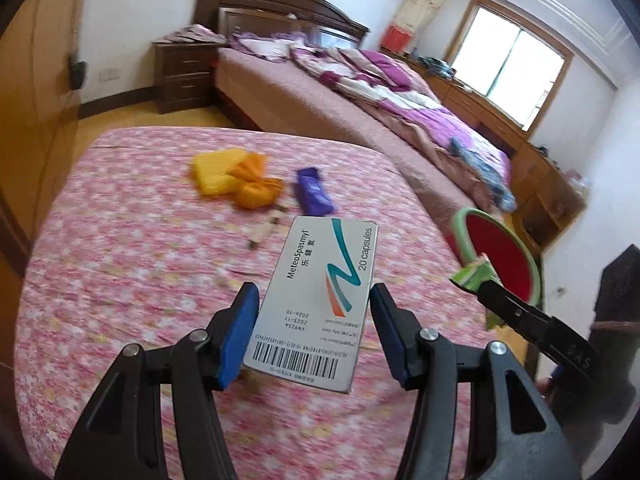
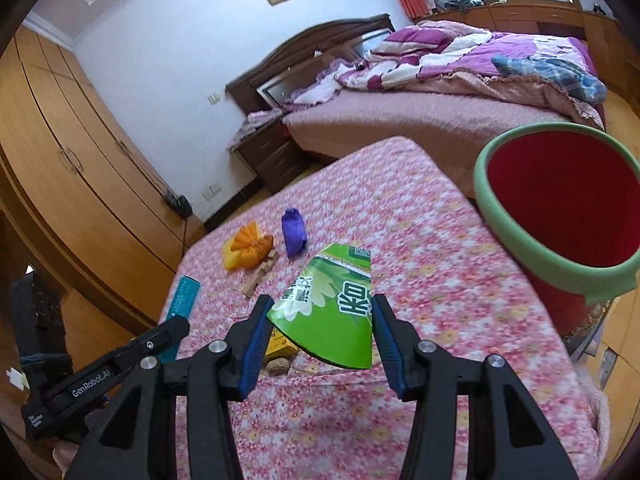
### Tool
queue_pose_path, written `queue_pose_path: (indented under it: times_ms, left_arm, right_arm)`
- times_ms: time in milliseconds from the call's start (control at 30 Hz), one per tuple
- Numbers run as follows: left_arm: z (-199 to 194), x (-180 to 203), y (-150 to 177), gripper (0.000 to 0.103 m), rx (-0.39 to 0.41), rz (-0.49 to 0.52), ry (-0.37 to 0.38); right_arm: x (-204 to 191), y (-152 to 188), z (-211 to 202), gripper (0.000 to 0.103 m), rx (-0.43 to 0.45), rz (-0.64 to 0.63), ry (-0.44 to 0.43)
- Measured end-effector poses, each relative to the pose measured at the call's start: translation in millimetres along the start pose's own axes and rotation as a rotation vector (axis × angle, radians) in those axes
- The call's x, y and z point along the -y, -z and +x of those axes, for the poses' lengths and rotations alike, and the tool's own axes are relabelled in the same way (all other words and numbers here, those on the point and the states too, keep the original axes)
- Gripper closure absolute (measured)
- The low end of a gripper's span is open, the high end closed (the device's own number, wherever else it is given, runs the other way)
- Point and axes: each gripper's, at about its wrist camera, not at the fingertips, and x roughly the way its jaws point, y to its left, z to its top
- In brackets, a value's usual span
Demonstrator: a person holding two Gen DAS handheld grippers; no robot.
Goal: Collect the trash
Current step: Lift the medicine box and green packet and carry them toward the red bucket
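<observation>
Two grippers are seen: the left gripper (image 1: 312, 320) and the right gripper (image 2: 318, 330). One medicine box (image 1: 320, 300), one green carton (image 2: 332, 320), one purple wrapper (image 2: 294, 232), one orange wrapper (image 2: 252, 248) and one yellow sponge (image 1: 216, 174) are counted. One red bin (image 2: 560, 280) is seen at the far right.

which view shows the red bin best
The right wrist view: the red bin shows its whole green rim and inside. In the left wrist view, the bin sits small near the edge, partly behind the green wrapper.

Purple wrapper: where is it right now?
The purple wrapper lies on the pink floral table, just right of the orange wrappers, beyond the held medicine box.
</observation>
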Motion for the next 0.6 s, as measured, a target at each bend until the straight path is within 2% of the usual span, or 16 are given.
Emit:
queue_pose_path:
  times_ms: [100,267,600]
  left_arm:
    - [-0.4,16.4,0.8,0.045,-0.022,0.019,0.056]
    - [8.8,50.1,2.6,0.045,-0.048,0.088,0.088]
    - [50.5,116.2,0.1,0.045,-0.11,0.212,0.13]
  right_arm:
    - [9.5,-2.2,-14.7,0.051,0.031,0.002,0.013]
    - [28.0,-7.2,-37.5,0.05,0.067,0.006,0.022]
    - [81.1,-14.7,-66.6,0.05,0.137,0.055,0.099]
